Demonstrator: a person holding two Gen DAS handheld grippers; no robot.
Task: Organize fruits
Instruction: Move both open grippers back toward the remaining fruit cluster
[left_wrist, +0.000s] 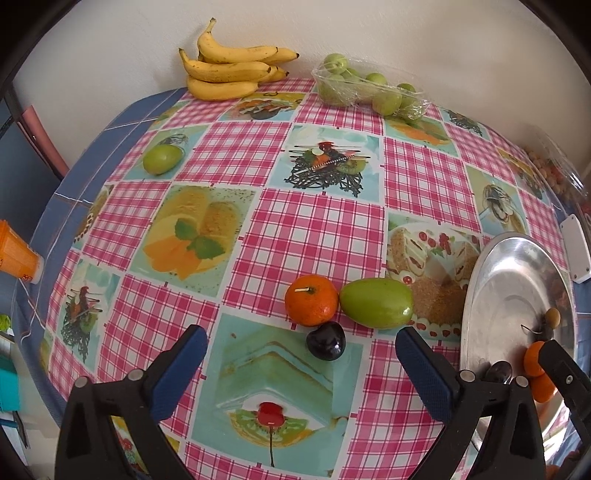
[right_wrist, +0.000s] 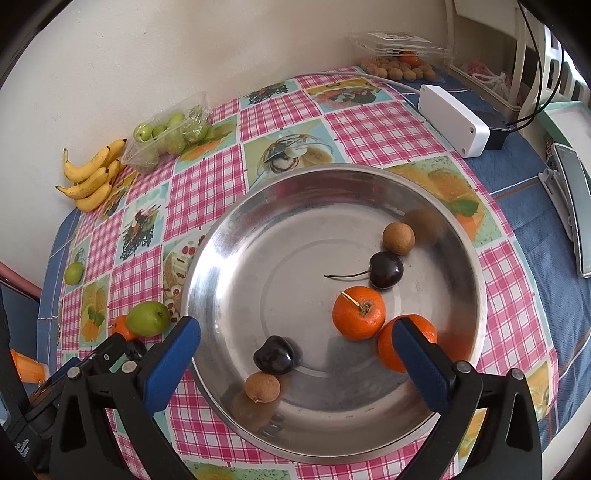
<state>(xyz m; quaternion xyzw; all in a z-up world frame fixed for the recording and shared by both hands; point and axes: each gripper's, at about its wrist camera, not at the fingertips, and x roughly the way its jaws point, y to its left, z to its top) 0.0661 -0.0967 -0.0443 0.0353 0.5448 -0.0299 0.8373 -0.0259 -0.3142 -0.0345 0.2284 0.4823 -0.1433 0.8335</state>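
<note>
Both tongs gape, grasping nothing: my left tongs (left_wrist: 301, 360) are nearer the dark cherry (left_wrist: 326, 340), just ahead between them; my right tongs (right_wrist: 295, 350) hover over the steel plate (right_wrist: 221, 229).

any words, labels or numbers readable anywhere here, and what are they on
None can be read.
Orange container at the table edge: dark marks near its base, too blurred to read.
Clear plastic box by the wall: a printed label on its lid, too small to read.
Tablecloth: pictures only, no lettering visible.
</note>
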